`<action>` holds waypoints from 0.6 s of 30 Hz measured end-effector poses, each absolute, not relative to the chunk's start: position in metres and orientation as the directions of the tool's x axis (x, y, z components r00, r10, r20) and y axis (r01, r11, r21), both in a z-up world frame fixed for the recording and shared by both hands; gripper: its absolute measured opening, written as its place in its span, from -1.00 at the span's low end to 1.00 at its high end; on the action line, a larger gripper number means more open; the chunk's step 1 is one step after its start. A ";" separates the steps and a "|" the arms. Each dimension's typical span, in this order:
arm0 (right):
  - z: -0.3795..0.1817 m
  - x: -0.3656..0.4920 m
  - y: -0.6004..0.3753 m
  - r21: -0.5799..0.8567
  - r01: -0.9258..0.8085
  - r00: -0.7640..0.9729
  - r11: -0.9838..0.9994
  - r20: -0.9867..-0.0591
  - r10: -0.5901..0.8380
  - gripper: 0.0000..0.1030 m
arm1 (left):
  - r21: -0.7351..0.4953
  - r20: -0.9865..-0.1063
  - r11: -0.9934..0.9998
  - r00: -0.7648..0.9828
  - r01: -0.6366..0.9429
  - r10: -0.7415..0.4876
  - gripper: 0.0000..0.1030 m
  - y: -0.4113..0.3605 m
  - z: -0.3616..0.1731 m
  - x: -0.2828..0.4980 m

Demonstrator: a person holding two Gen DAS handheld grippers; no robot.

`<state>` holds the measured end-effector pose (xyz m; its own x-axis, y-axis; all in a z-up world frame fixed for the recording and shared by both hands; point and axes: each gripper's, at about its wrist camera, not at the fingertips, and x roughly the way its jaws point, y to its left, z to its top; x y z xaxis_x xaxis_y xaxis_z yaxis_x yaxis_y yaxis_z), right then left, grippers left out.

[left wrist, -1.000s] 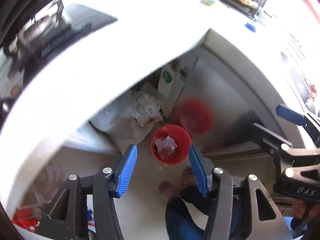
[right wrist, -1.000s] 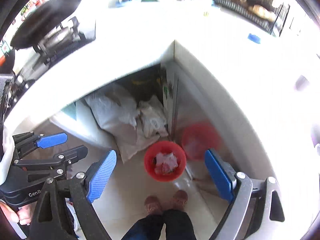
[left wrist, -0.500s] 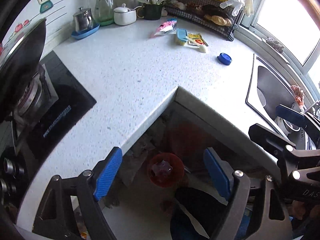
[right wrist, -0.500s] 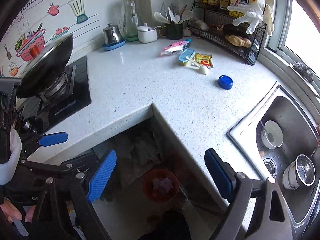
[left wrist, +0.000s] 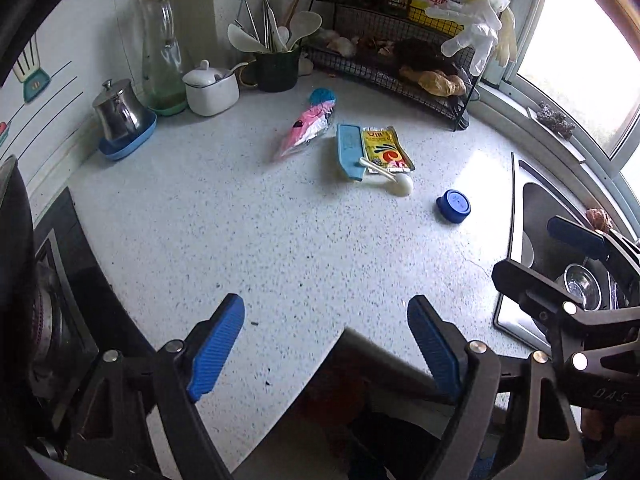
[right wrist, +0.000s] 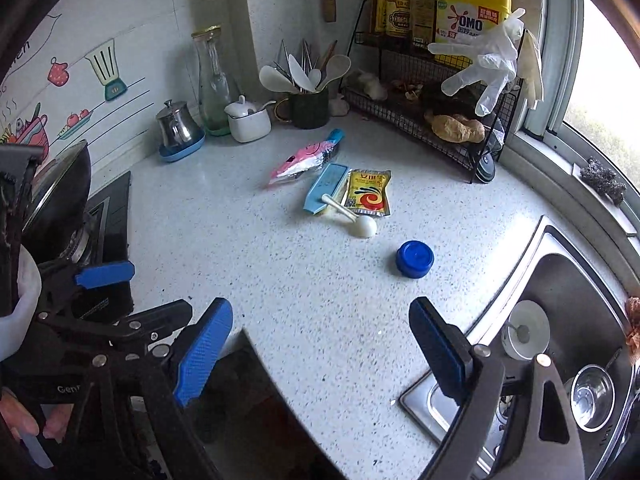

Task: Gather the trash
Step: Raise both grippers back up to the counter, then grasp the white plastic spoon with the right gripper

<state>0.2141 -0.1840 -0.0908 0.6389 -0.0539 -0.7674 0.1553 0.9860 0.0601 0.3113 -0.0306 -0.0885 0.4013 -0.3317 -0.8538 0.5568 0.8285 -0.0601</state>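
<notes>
Five pieces of trash lie on the speckled desk (left wrist: 248, 240), none of them gripped, so as far as these views show the collecting is all left to do. The pink snack wrapper (left wrist: 306, 130) lies nearest the back edge, in front of the green utensil cup (left wrist: 277, 68). Just beside it toward the sink lie the light-blue flat piece (left wrist: 349, 152) and the yellow sauce sachet (left wrist: 385, 148), touching along their long sides, with a white plastic spoon (left wrist: 390, 178) resting across their near ends. The blue bottle cap (left wrist: 453, 206) sits apart from that cluster, closer to the sink (right wrist: 568, 320) at the desk's right edge.

The left tool (left wrist: 326, 344) hangs over the desk's near edge with its jaws spread wide and nothing between them; the right tool (right wrist: 320, 346) is likewise spread and empty, near the sink corner. Both are well short of the trash. No bin can be made out clearly in either view.
</notes>
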 end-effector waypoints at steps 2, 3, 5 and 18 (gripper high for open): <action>-0.092 0.229 -0.197 0.064 0.153 0.633 0.986 -0.773 -0.048 0.73 | -0.056 -0.857 0.829 0.400 0.556 -0.326 0.60 -0.042 -0.090 0.326; -0.093 0.236 -0.201 0.061 0.152 0.631 0.987 -0.774 -0.049 0.73 | -0.059 -0.860 0.829 0.393 0.556 -0.325 0.60 -0.047 -0.092 0.334; -0.094 0.250 -0.210 0.047 0.144 0.627 0.989 -0.777 -0.054 0.73 | -0.070 -0.870 0.827 0.372 0.557 -0.324 0.60 -0.055 -0.096 0.346; -0.128 0.333 -0.243 0.036 0.020 0.549 0.999 -0.836 0.019 0.73 | -0.073 -0.911 0.880 0.327 0.469 -0.250 0.60 -0.093 -0.138 0.416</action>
